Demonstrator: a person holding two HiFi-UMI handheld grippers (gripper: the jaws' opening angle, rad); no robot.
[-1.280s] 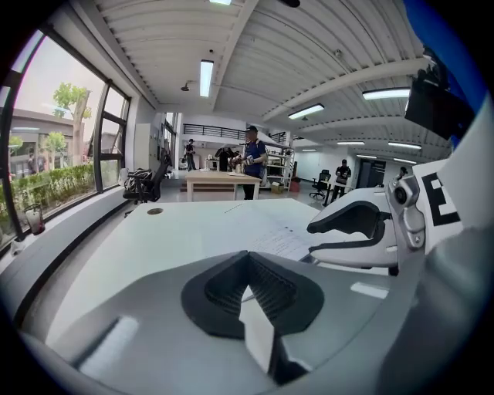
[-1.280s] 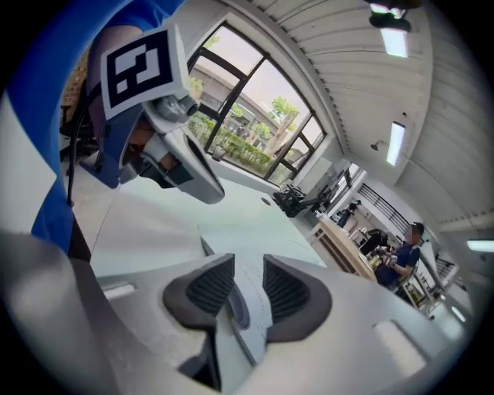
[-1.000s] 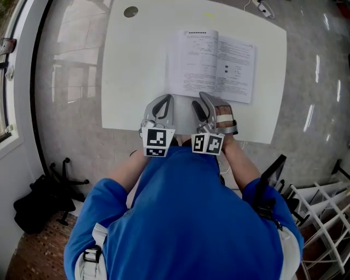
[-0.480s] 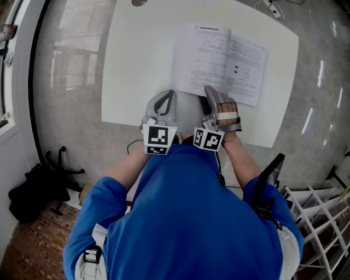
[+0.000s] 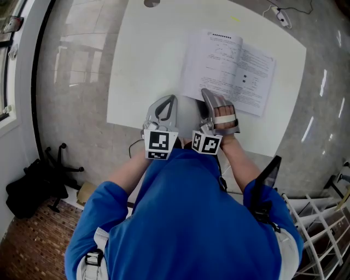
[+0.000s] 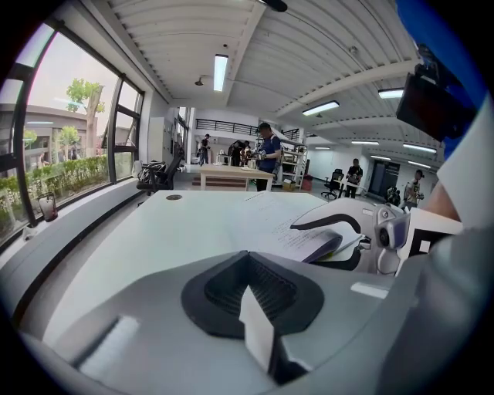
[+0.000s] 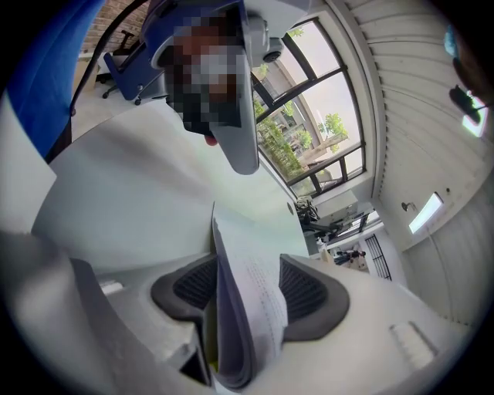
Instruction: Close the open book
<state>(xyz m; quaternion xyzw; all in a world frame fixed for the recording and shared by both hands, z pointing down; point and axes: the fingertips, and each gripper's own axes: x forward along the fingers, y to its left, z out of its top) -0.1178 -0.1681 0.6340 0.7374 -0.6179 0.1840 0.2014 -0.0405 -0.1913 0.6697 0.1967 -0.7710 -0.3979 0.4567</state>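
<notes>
An open book [image 5: 229, 68] of printed pages lies on the white table [image 5: 142, 60], right of the middle. My right gripper [image 5: 206, 94] is at the book's near edge, left of the spine. Its jaws have just been opening. In the right gripper view a sheaf of pages [image 7: 258, 297] stands between the pads of the right gripper [image 7: 247, 270], with a gap on the right side. My left gripper [image 5: 171, 99] rests shut over bare table just left of it, holding nothing. In the left gripper view the left gripper [image 6: 248, 258] points past the book [image 6: 278, 220].
The table has a round cable hole [image 5: 151, 3] at its far edge and a cable with a plug [image 5: 283, 16] at the far right corner. A white rack [image 5: 322, 229] stands on the floor at lower right, dark bags [image 5: 27, 188] at lower left.
Both grippers have moved forward over the table. The right one has rolled and reached the book's near edge, so pages now stand between its jaws.
</notes>
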